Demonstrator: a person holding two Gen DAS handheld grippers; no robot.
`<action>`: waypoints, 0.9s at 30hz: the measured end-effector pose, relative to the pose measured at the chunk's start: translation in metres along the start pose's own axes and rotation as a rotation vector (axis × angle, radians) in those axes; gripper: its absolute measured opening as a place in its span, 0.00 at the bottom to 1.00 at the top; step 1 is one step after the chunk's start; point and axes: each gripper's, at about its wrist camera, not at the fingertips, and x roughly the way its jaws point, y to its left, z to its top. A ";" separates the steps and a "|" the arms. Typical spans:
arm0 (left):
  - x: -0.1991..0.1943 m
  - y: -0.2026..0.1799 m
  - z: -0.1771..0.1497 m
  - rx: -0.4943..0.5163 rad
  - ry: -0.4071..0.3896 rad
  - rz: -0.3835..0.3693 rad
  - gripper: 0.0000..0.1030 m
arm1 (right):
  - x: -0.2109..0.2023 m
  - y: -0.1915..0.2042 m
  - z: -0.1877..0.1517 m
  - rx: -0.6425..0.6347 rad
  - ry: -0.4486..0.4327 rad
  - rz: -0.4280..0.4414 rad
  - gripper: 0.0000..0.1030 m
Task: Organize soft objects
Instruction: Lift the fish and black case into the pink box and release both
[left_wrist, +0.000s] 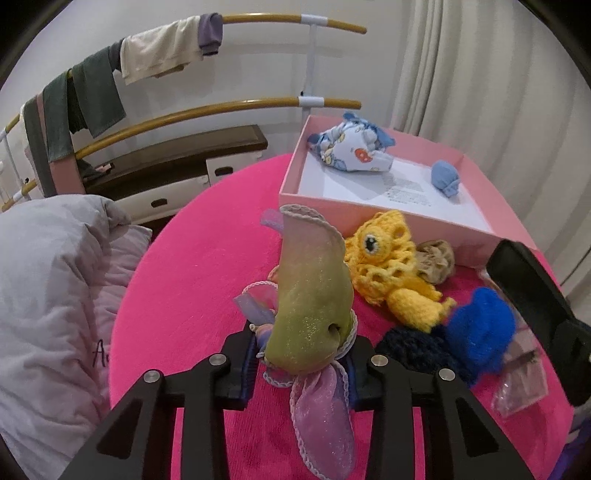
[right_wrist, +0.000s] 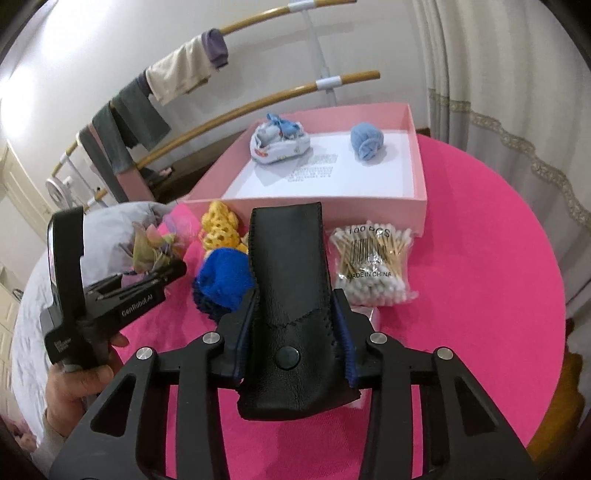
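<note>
My left gripper (left_wrist: 303, 354) is shut on a green and pink fabric flower toy (left_wrist: 310, 306), which stands up between the pads above the pink round table (left_wrist: 177, 288). My right gripper (right_wrist: 293, 336) is shut on a black leather pouch (right_wrist: 288, 291), held upright. On the table lie a yellow crocheted toy (left_wrist: 384, 266), a blue woolly ball (left_wrist: 480, 328) and a beige scrunchie (left_wrist: 436, 260). The pink box (right_wrist: 306, 212) holds a patterned cloth bundle (right_wrist: 277, 142) and a light blue sock ball (right_wrist: 365, 146).
A bag of cotton swabs (right_wrist: 373, 262) lies right of the pouch, before the box. A grey quilt (left_wrist: 48, 295) is left of the table. A wooden drying rack (left_wrist: 229, 107) with hung clothes stands behind. Curtains (right_wrist: 498, 92) hang at the right.
</note>
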 end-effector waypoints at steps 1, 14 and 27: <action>-0.004 -0.001 -0.001 0.000 -0.004 -0.002 0.32 | -0.002 0.002 0.001 -0.003 -0.005 -0.001 0.35; -0.095 -0.007 -0.024 0.022 -0.083 -0.020 0.32 | -0.022 0.023 -0.002 -0.034 -0.055 0.020 0.35; -0.157 -0.017 -0.039 0.043 -0.140 -0.035 0.32 | -0.046 0.022 -0.008 -0.025 -0.105 -0.001 0.35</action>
